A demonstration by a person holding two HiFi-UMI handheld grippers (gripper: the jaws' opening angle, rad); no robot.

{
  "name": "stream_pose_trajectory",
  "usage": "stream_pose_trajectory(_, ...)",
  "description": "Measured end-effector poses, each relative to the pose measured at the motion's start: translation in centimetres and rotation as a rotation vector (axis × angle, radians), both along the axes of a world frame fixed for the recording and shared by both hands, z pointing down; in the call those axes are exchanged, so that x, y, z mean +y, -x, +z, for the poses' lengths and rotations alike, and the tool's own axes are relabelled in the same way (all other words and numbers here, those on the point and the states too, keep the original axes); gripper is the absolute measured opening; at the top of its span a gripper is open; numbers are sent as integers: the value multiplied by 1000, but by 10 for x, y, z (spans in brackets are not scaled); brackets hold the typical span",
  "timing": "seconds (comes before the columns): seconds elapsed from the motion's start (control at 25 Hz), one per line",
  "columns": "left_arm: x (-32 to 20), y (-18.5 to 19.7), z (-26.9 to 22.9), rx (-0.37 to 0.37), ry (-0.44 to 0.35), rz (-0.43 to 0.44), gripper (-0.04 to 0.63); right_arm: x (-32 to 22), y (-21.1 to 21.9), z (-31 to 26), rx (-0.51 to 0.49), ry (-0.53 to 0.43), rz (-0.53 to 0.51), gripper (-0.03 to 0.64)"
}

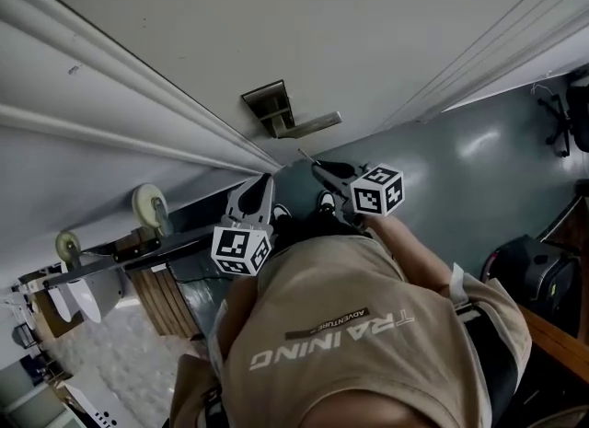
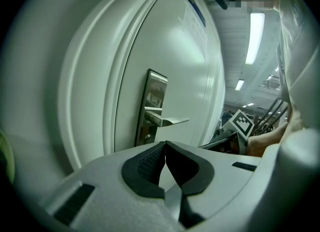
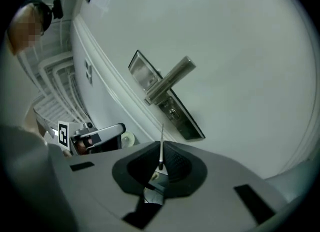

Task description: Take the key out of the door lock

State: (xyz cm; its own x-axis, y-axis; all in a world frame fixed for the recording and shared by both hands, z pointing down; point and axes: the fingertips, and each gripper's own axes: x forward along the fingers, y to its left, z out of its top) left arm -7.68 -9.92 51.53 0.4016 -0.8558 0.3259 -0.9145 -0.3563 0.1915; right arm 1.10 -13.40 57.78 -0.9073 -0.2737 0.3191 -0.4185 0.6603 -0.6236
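Head view: left gripper (image 1: pixel 260 187) and right gripper (image 1: pixel 327 171) sat just below the lock plate (image 1: pixel 276 109), with the key (image 1: pixel 307 157) poking from the right one, clear of the plate. Left gripper view: jaws pressed together, empty, lock plate ahead. Right gripper view: jaws clamped on the key, blade edge-on, short of the plate's keyhole (image 3: pixel 172 112).

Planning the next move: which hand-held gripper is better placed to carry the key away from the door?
Right. The right hand-held gripper already pinches the key, which is clear of the lock. The left hand-held gripper is shut on nothing.
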Motion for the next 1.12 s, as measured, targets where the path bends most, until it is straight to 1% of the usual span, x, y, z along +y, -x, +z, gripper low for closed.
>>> stream_pose_trajectory(0.08, 6, -3, 2, 14, 10, -4, 9, 4, 4, 0, 12, -26, -20, 28)
stream_pose_trajectory(0.16, 9, -4, 1, 3, 9, 7, 9, 9, 5, -4, 13, -45, -23, 28)
stream_pose_trajectory(0.32, 9, -3, -9, -10, -25, 37, 9, 11, 6, -14, 58, -119, -20, 28)
stream_pose_trajectory(0.4, 13, 3, -14, -12, -34, 44, 9, 15, 11, -23, 66, -134, -10, 28)
stream_pose_trajectory(0.48, 17, 11, -17, -5, -44, 41, 9, 21, 14, -31, 75, -151, -1, 28)
stream_pose_trajectory(0.64, 28, 22, -12, 34, -41, 29, 9, 33, 18, -34, 141, -207, 12, 28)
stream_pose_trajectory(0.72, 37, 22, -7, 53, -34, 47, 9, 41, 15, -33, 149, -192, 43, 28)
stream_pose_trajectory(0.88, 47, 21, 2, 72, -27, 103, 9, 55, 9, -29, 140, -131, 118, 28)
stream_pose_trajectory(1.0, 49, 22, 12, 66, -35, 141, 9, 64, 8, -26, 112, -85, 160, 28)
stream_pose_trajectory(1.12, 49, 22, 11, 52, -57, 153, 9, 68, 6, -21, 79, -50, 198, 28)
